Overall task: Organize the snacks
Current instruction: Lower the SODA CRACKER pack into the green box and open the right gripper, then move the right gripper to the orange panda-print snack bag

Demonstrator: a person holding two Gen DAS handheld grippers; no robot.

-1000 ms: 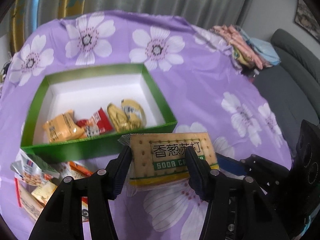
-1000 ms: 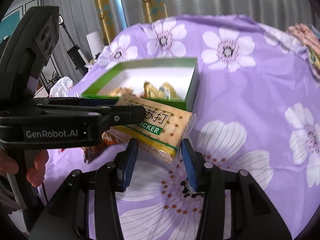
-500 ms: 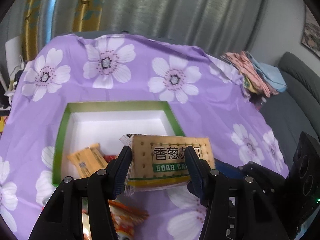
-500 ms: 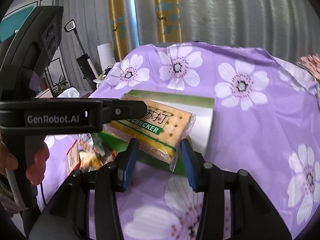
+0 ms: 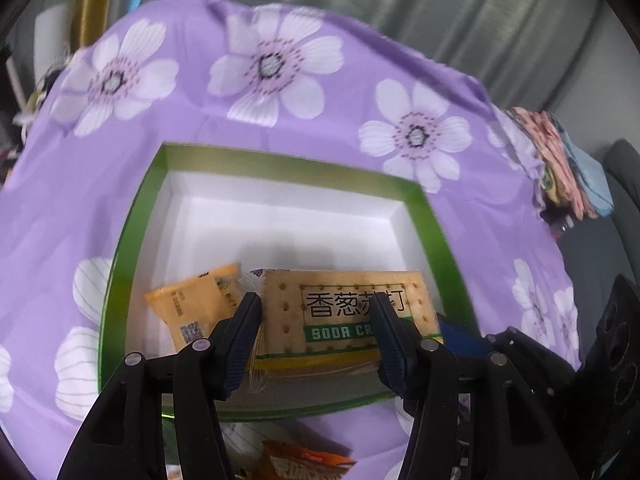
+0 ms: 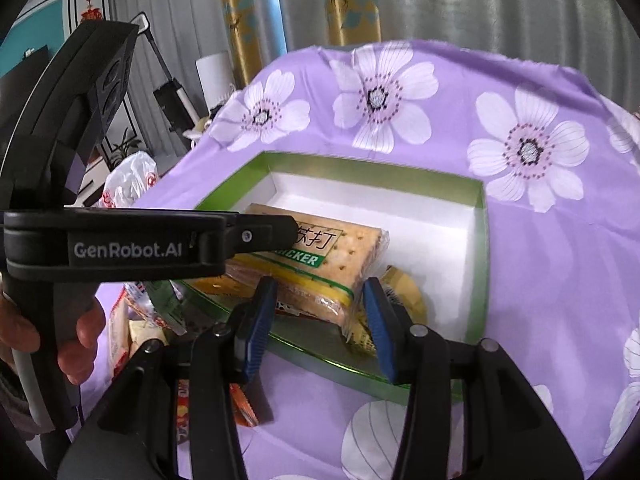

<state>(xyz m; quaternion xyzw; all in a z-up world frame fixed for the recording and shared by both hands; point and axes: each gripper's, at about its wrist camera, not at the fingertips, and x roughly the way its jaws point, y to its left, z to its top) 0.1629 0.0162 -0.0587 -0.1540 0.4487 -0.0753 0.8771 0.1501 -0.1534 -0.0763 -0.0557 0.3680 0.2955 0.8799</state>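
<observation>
A soda cracker pack [image 5: 344,316] is held from two sides, just above the inside of the green box [image 5: 132,240] with its white floor. My left gripper [image 5: 316,336] is shut on the pack's long sides. My right gripper [image 6: 320,320] is shut on the pack's end [image 6: 320,292]. The left gripper's arm [image 6: 132,244] crosses the right wrist view. An orange snack packet [image 5: 196,300] lies in the box beside the pack. Yellow packets [image 6: 400,288] lie under the pack's right end.
Loose snack packets lie on the purple flowered cloth in front of the box [image 5: 304,462], and also show in the right wrist view [image 6: 132,320]. Folded clothes [image 5: 560,160] sit at the table's far right. A grey sofa [image 5: 616,208] stands beyond. A white plastic bag [image 6: 128,180] sits left.
Both grippers have carried the cracker pack forward from in front of the box to over its inside. The box now fills the middle of both views.
</observation>
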